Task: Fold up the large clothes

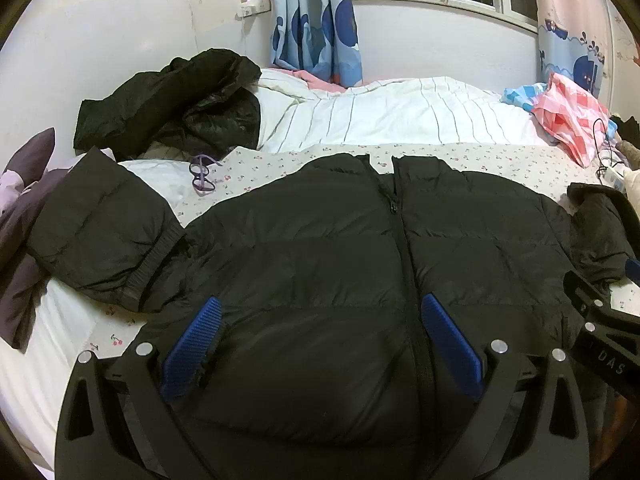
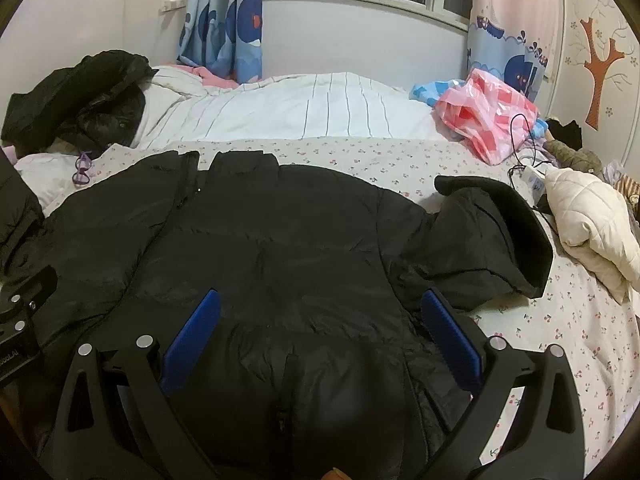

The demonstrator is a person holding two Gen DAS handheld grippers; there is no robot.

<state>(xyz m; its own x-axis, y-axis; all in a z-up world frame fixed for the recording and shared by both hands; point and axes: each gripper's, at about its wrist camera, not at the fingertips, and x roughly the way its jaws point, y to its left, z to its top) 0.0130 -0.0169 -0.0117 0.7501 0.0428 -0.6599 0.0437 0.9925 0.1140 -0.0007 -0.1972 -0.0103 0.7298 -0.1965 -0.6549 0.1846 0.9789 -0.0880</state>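
Item: black puffer jacket (image 1: 320, 240), front up, zipped, spread flat across the bed (image 1: 500, 164) on the floral sheet, collar toward the window. I see its sleeves lying out to either side.

Left hand-held gripper (image 1: 322, 344): fingers wide apart over the jacket's lower front, holding nothing.

Right hand-held gripper (image 2: 320, 340): likewise wide apart above the hem, holding nothing.

Also on the bed: a second black jacket (image 1: 172, 100), crumpled, far left; a pink bag (image 2: 488, 116), far right.

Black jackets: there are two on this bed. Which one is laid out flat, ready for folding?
The zipped black puffer jacket directly under both open claws, spread flat. The other black jacket sits crumpled near the headboard.
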